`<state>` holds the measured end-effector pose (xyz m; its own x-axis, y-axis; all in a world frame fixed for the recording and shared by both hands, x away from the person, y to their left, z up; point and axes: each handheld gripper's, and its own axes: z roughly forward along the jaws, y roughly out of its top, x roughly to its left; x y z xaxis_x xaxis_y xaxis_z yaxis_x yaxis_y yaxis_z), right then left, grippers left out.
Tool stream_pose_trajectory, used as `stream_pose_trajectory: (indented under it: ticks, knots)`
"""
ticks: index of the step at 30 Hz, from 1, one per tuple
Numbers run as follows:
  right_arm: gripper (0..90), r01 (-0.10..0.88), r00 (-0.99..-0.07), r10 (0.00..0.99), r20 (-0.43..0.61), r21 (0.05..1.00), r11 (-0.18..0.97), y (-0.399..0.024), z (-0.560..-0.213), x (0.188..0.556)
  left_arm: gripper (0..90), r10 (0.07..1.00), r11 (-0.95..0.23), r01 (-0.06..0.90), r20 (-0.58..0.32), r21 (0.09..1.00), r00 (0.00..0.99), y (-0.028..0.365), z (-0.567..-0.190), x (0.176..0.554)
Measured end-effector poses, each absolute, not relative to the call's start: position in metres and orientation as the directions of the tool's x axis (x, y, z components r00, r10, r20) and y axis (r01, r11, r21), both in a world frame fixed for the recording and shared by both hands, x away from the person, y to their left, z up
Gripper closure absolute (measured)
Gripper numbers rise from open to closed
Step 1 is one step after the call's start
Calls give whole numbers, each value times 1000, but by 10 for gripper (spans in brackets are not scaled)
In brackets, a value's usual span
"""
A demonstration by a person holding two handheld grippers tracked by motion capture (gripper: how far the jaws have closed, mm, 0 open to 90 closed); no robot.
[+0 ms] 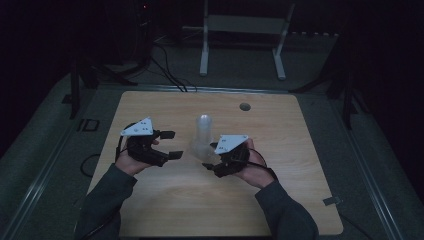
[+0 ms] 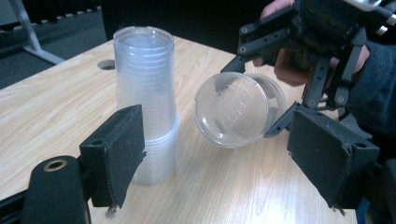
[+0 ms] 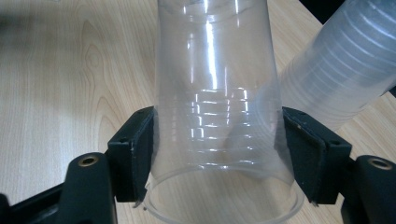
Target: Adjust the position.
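A stack of clear plastic cups [image 1: 203,131] stands mouth down at the middle of the wooden table [image 1: 165,205]. My right gripper [image 1: 209,157] is shut on a single clear cup [image 1: 199,148], held on its side just right of the stack's foot. In the right gripper view the pads press both sides of that cup [image 3: 215,93] near its rim, with the stack [image 3: 336,70] behind it. My left gripper [image 1: 171,145] stands open to the left of the stack, nothing between its jaws. In the left gripper view the stack [image 2: 147,93] and the held cup's [image 2: 236,109] base face the camera.
A round cable hole [image 1: 244,106] lies in the table behind the stack. Beyond the far edge a white metal frame [image 1: 242,30] stands on the dark floor, with cables [image 1: 167,70] trailing to its left. Both forearms come in over the near edge.
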<state>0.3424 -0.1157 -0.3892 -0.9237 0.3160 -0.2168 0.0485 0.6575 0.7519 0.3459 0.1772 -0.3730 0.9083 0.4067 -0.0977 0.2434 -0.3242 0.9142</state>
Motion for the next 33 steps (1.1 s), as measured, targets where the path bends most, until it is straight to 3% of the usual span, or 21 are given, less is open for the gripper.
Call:
stream_pose_trajectory:
  ticks: [33]
  knots:
    - [309,-4,-934,222,-281,628,778,-104,-390,341,211,369,-574,168,70,802,927,149,-375,339]
